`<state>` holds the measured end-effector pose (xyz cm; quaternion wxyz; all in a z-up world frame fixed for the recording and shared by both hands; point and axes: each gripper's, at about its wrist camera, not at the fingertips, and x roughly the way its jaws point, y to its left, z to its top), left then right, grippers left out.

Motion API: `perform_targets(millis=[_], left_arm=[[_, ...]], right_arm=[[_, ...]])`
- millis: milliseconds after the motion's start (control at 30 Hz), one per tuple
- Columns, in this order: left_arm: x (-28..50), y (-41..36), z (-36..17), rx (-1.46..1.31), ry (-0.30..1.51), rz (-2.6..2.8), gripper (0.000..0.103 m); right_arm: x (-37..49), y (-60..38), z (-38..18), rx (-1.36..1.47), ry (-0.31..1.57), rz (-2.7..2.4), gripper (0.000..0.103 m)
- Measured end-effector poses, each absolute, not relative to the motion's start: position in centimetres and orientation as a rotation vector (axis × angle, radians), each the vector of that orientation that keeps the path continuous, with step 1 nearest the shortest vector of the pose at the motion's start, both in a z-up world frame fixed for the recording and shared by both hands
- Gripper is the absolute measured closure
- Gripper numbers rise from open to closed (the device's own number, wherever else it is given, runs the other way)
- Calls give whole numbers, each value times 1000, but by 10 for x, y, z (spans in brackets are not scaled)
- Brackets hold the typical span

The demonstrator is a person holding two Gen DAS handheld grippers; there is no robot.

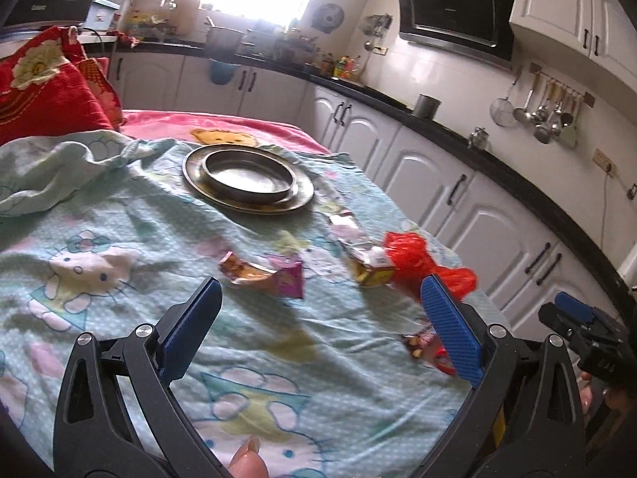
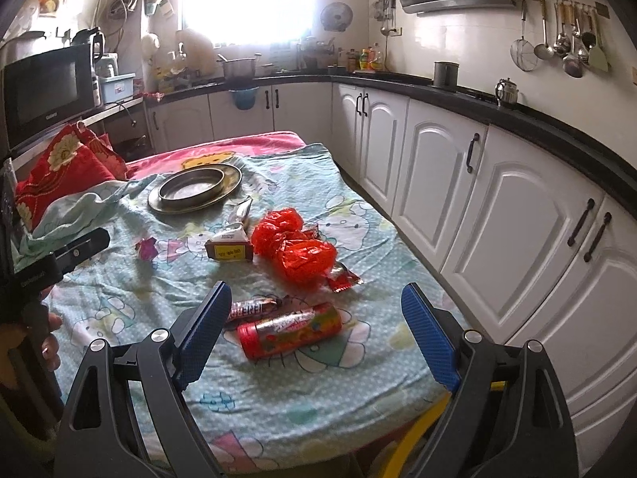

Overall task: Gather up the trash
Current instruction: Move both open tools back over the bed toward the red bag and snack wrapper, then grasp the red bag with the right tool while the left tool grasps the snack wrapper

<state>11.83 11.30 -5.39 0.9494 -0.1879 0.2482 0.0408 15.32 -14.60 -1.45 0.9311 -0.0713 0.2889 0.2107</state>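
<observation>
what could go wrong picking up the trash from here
1. The red tube lies on its side near the table's edge; a nudge from the open right gripper might roll it off.
2. The cloth is loose and wrinkled, so fingers could snag it with a flat wrapper.
3. The red plastic bag partly hides a wrapper that may be missed.

A home kitchen is shown; white cabinets [image 2: 450, 183] are topped by a black counter [image 2: 517, 113]; ladles [image 2: 565, 40] are hung on the tiled wall; a range hood [image 1: 454, 16] and a microwave [image 2: 45, 87] are seen.
</observation>
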Motion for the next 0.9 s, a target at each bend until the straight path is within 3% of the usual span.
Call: perform_targets(millis=[267, 333, 633, 900], left_arm=[[137, 120, -65, -347, 551, 133, 12], [141, 118, -68, -337, 563, 130, 18], [161, 115, -73, -288, 598, 131, 21], [176, 121, -83, -299, 644, 152, 24]], right_arm=[[178, -124, -20, -170, 585, 455, 19], [186, -119, -22, -175, 588, 452, 19], [224, -104, -40, -173, 643, 427, 22], [248, -103, -60, -120, 730, 422, 34]])
